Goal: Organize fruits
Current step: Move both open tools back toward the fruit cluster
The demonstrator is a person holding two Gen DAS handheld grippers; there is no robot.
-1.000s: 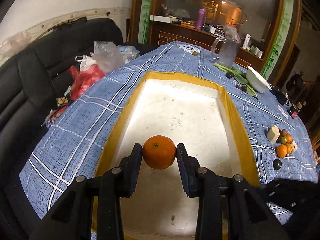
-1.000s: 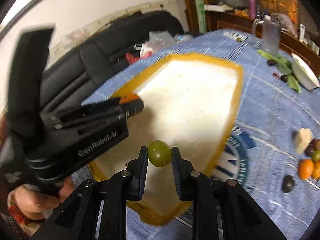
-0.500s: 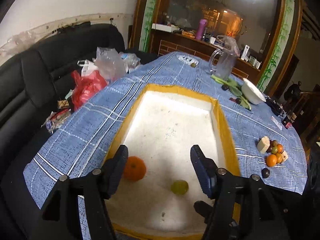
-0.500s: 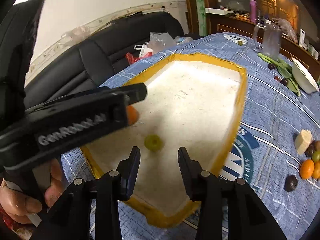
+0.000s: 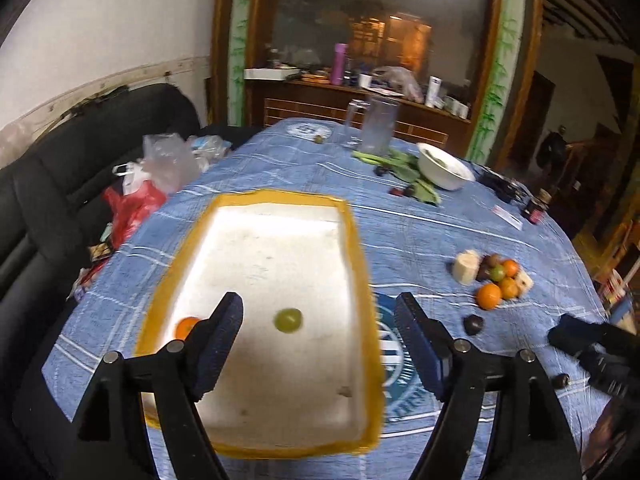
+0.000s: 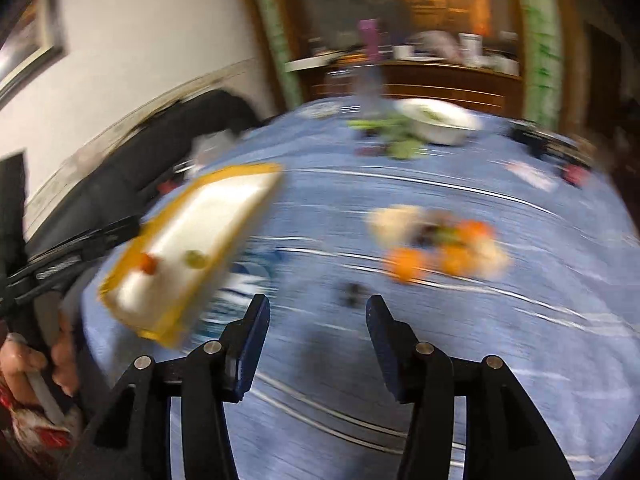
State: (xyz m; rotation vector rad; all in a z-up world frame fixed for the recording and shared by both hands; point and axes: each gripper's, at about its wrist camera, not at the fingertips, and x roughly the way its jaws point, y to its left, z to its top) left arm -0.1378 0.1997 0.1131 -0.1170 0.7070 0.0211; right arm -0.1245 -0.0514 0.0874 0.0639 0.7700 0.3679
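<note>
A white tray with a yellow rim (image 5: 362, 280) lies on the blue tablecloth. In it rest an orange (image 5: 185, 326) and a green fruit (image 5: 288, 320). My left gripper (image 5: 318, 340) is open and empty above the tray's near end. A pile of fruit (image 5: 494, 278) sits on the cloth to the right, with a dark fruit (image 5: 473, 324) near it. In the blurred right wrist view my right gripper (image 6: 318, 334) is open and empty over the cloth, with the tray (image 6: 256, 170) at left and the fruit pile (image 6: 436, 248) ahead right.
A white bowl (image 5: 444, 168), green leaves (image 5: 400, 162) and a clear jug (image 5: 376, 126) stand at the table's far side. Plastic bags (image 5: 152, 176) lie on a black sofa (image 5: 36, 200) at left. A small dark jar (image 5: 538, 206) stands at the right edge.
Both grippers opened and let go: the orange and the green fruit now lie in the tray. Both grippers pulled back, and the right one swung right toward the fruit pile.
</note>
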